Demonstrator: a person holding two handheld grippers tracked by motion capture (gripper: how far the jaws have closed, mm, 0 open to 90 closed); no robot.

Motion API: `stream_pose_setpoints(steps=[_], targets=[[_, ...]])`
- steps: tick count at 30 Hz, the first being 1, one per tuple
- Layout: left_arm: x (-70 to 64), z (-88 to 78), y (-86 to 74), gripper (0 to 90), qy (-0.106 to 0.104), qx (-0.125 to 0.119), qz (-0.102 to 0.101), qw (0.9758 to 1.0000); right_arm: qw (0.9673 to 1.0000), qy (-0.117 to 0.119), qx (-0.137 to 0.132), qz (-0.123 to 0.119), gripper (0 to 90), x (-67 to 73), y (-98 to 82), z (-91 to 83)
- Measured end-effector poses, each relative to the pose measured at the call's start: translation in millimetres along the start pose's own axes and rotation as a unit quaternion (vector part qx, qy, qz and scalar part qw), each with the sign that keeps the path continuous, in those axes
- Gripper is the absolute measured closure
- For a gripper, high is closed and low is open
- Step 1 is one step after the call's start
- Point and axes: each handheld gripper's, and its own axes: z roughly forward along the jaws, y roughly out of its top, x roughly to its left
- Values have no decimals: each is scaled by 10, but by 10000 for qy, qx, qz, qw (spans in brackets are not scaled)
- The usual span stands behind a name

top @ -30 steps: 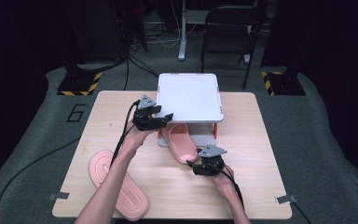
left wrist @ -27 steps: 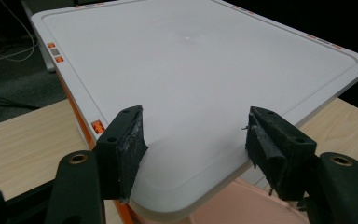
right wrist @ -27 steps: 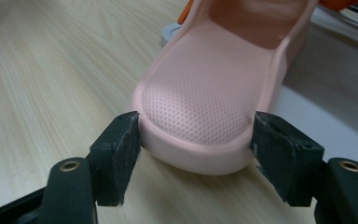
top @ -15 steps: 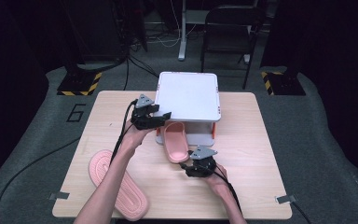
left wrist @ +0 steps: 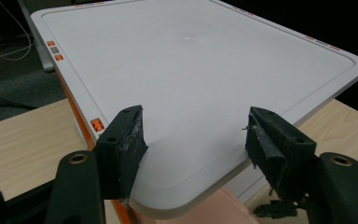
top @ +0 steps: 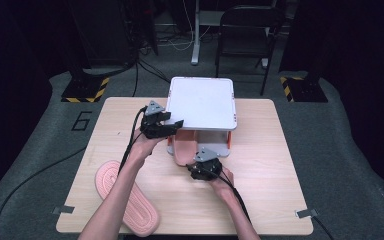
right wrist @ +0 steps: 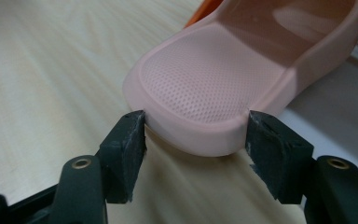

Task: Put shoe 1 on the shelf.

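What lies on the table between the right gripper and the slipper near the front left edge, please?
In the high view, bare wooden table separates the right gripper from that slipper, crossed by the person's left forearm.

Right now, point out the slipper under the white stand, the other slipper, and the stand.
Tucked slipper (right wrist: 209, 79): right gripper view, textured heel.
Loose slipper (top: 125, 195): high view, mid-sole.
Stand (top: 200, 102): high view, top panel.

A pale wooden tabletop (top: 280, 200) stands on a grey carpeted floor (top: 340, 150) marked with a painted 6 (top: 81, 120). Behind it a black metal chair (top: 247, 30), yellow-and-black striped floor blocks (top: 84, 89) and loose cables (top: 180, 30) sit in darkness.
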Motion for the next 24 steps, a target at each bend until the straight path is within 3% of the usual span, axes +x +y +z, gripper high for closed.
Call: stream_pose_setpoints(steps=[5, 12, 20, 22, 24], targets=[[5, 0, 0, 369, -9, -3, -12, 10000, 9989, -137, -25, 455, 388, -103, 46, 130], [4, 0, 0, 369, -7, -4, -17, 10000, 9994, -169, -3, 307, 409, -169, 112, 257], [1, -3, -1, 369, -27, -2, -19, 10000, 9975, -199, -55, 681, 369, -184, 102, 322], [-3, -2, -1, 369, -18, -4, -19, 10000, 9980, -256, -62, 571, 355, -218, 94, 325], [-5, -1, -1, 369, -18, -4, -25, 10000, 9977, -193, -57, 645, 351, -223, 94, 333]])
